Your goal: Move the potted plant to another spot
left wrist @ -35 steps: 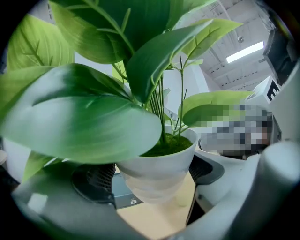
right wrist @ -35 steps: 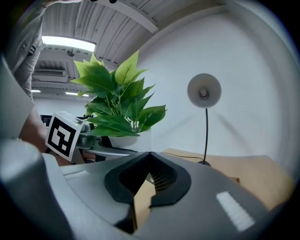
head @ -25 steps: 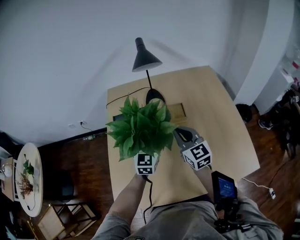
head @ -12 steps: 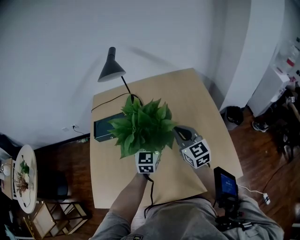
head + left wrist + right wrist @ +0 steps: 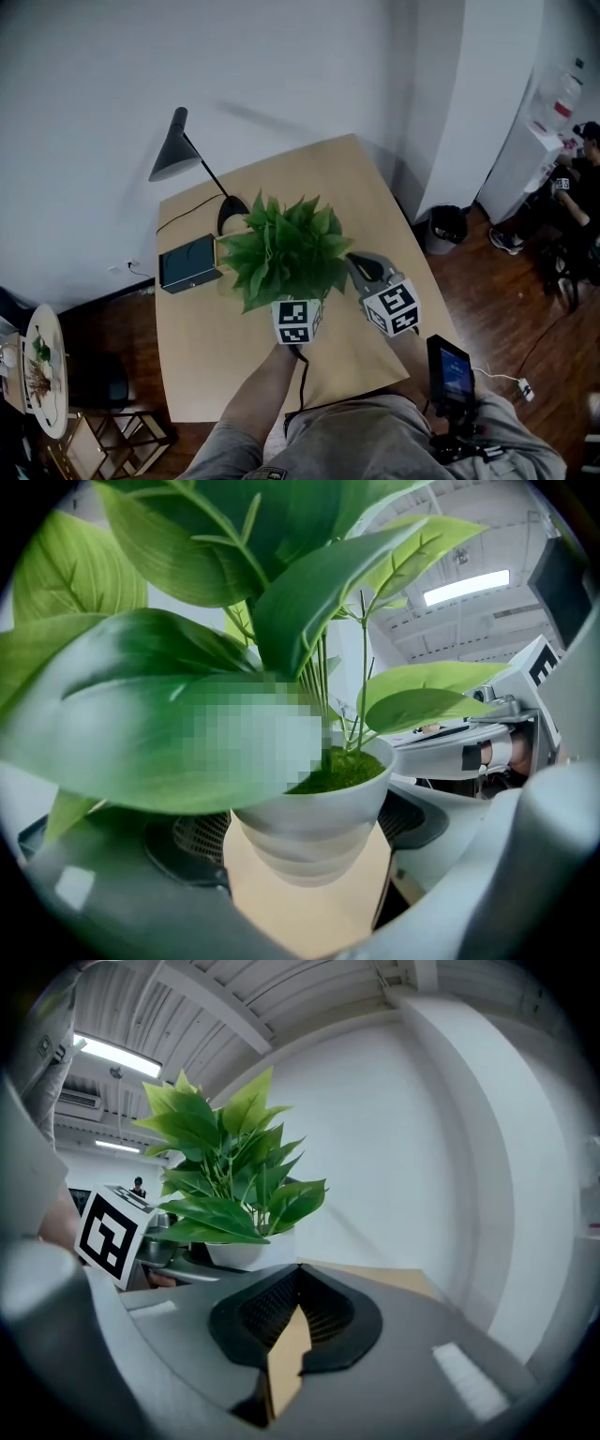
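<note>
Gripping the pot of the potted plant point(image 5: 281, 253) on both sides, the left gripper point(image 5: 300, 855) holds it at centre frame over the table point(image 5: 375, 197). It looks lifted, so pickup seems done and setting down is left. Just to its right hovers the right gripper point(image 5: 291, 1330), jaws pressed together on nothing. Only square black-and-white markers point(image 5: 392, 309) show; no writing is readable.
</note>
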